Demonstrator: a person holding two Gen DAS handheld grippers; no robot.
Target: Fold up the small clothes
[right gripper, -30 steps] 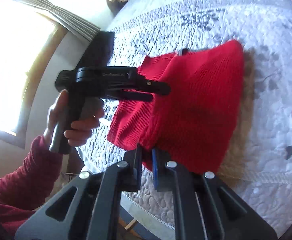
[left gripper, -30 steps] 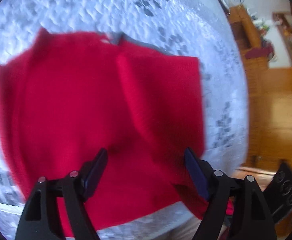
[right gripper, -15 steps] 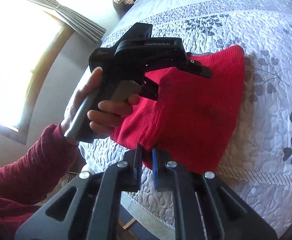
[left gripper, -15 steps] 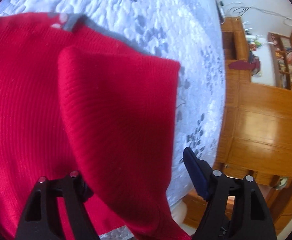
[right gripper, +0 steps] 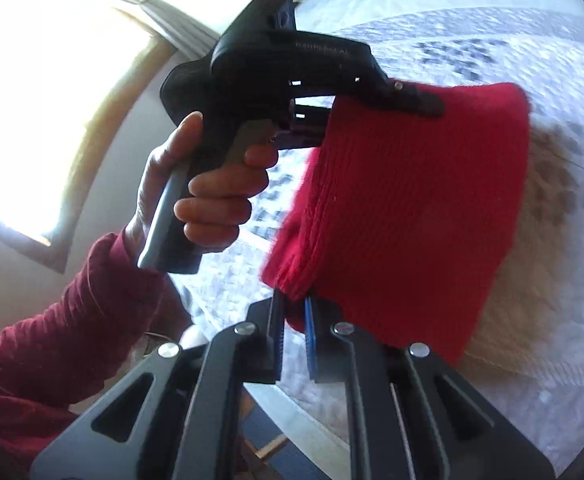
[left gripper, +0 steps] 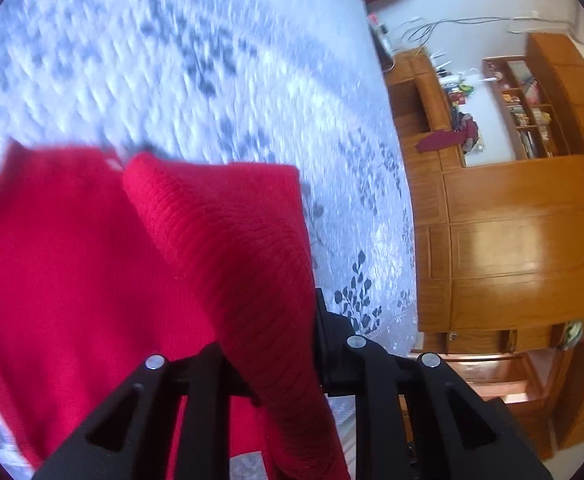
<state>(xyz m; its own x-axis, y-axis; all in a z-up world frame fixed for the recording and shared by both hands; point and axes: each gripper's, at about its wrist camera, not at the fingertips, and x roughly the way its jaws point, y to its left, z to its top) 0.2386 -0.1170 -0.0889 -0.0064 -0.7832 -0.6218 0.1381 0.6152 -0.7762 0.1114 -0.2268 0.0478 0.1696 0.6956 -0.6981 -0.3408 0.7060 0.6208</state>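
Note:
A small red knit garment point(left gripper: 92, 264) hangs partly lifted over the quilted bedspread point(left gripper: 180, 64). My left gripper point(left gripper: 268, 344) is shut on a folded edge of it, and the cloth drapes over the fingers. In the right wrist view the garment point(right gripper: 411, 208) is raised off the bed. My right gripper point(right gripper: 292, 320) is shut on its lower corner. The left gripper point(right gripper: 395, 96), held by a hand in a dark red sleeve, grips the garment's upper edge.
The grey and white floral bedspread point(right gripper: 551, 360) covers the bed, with its front edge near my right gripper. Wooden cabinets and shelves point(left gripper: 511, 220) stand beyond the bed on the right. A bright window point(right gripper: 52, 100) with curtains is at the left.
My left gripper has shut on the garment's folded edge. Both grippers have lifted the garment up off the bedspread. The right gripper has kept its hold.

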